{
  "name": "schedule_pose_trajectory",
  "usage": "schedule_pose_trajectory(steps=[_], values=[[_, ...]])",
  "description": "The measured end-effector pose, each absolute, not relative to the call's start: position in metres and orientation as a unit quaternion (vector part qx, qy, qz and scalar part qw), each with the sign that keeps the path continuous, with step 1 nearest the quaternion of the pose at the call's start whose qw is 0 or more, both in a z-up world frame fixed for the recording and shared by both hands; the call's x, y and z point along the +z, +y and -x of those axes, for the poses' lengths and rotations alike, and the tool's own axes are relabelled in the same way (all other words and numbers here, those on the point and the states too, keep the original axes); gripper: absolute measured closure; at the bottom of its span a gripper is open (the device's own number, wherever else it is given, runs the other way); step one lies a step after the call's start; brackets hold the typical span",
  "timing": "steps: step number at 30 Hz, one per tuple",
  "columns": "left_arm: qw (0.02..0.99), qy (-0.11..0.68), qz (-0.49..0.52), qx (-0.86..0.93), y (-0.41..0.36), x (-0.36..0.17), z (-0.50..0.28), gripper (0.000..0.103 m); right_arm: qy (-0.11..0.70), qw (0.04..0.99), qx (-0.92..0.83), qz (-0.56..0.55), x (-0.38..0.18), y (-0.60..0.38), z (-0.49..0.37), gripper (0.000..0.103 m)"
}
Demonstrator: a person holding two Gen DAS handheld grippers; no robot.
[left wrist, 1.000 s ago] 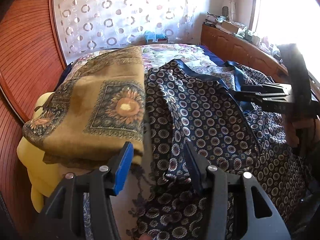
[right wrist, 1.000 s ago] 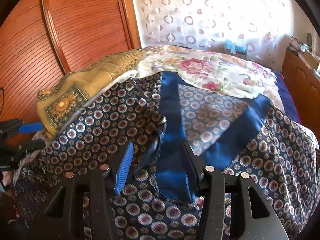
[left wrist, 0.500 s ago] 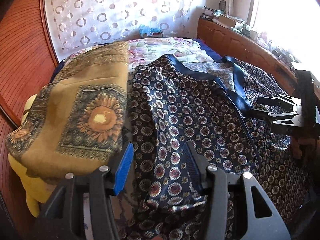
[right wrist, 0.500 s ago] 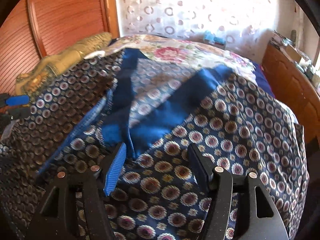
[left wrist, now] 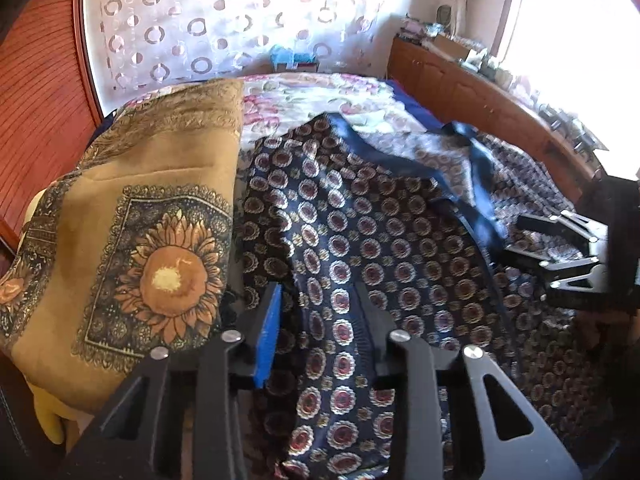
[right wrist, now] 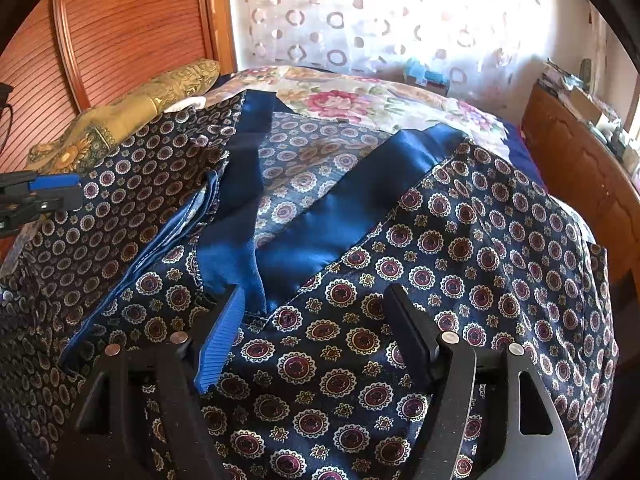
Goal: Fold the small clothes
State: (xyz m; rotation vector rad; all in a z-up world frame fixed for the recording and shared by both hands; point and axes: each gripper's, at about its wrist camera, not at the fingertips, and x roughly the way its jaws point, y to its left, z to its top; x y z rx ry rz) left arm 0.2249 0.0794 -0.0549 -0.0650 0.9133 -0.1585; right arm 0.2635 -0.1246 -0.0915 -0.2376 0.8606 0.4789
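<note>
A dark navy garment (left wrist: 380, 232) with round medallion print and blue satin trim (right wrist: 320, 224) lies spread on the bed. My left gripper (left wrist: 318, 292) points down at its left part. Its jaws are closing around a raised ridge of the cloth, with a dark gap still showing beside the blue pad. It also shows at the left edge of the right wrist view as the left gripper (right wrist: 40, 192). My right gripper (right wrist: 316, 292) hovers over the garment (right wrist: 460, 240) just below the crossed trim. Its jaws are opening wide and grip nothing. The right gripper (left wrist: 516, 236) is also visible from the left wrist.
A folded ochre cloth with a sunflower print (left wrist: 160, 264) lies left of the garment, on a yellow pillow (left wrist: 48, 412). The floral bedcover (right wrist: 352, 100) stretches behind. A wooden cabinet (left wrist: 460, 84) lines the right side and ribbed wooden doors (right wrist: 120, 32) the left.
My left gripper moved forward over the garment and its jaws narrowed around a fold. My right gripper slid right and down off the blue trim that lay between its jaws, which spread wider.
</note>
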Motion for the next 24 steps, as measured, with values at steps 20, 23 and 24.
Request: schedule_pose_trajectory(steps=[20, 23, 24], values=[[0.931, 0.361, 0.039, 0.040, 0.151, -0.009, -0.192, 0.099, 0.412, 0.875, 0.229, 0.113, -0.092, -0.125, -0.263, 0.029], [0.936, 0.349, 0.031, 0.037, 0.146, -0.002, -0.189, 0.090, 0.412, 0.875, 0.229, 0.113, -0.092, -0.125, -0.263, 0.029], [0.937, 0.346, 0.029, 0.033, 0.143, 0.001, -0.188, 0.086, 0.412, 0.875, 0.229, 0.114, -0.092, -0.125, -0.263, 0.029]])
